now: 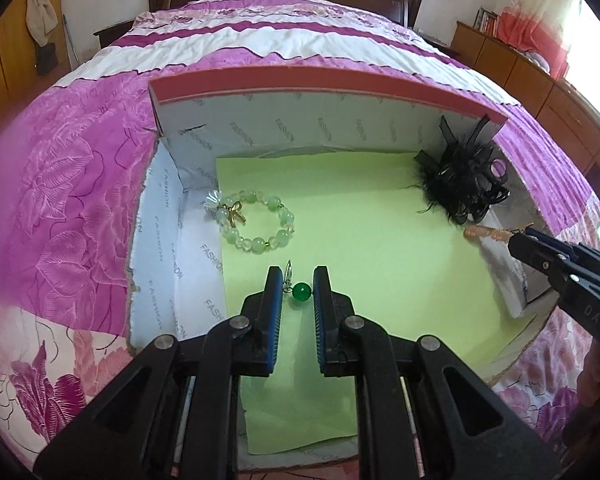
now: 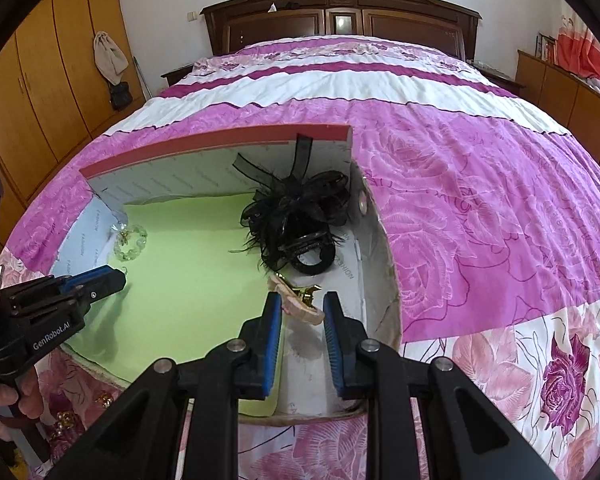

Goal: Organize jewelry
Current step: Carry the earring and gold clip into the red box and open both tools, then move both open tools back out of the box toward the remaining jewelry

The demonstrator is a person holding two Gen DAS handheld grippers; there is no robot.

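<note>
An open cardboard box [image 1: 260, 128] lined with green paper [image 1: 360, 220] lies on the bed. My left gripper [image 1: 298, 286] is open, its jaws on either side of a green bead earring [image 1: 301, 292] on the paper. A pale green bead bracelet [image 1: 256, 222] lies at the box's left, also in the right wrist view [image 2: 131, 242]. My right gripper [image 2: 300, 306] is open around a pink hair clip [image 2: 300, 300] with a gold clasp. The clip also shows in the left wrist view [image 1: 488, 234]. A black feathered hair accessory [image 2: 296, 216] sits at the back right.
The box rests on a pink and white floral bedspread [image 2: 480, 220]. Small gold items [image 2: 66, 420] lie outside the box at the lower left. A wooden headboard [image 2: 340, 20], wardrobes [image 2: 40, 80] and a side cabinet [image 1: 520, 68] surround the bed.
</note>
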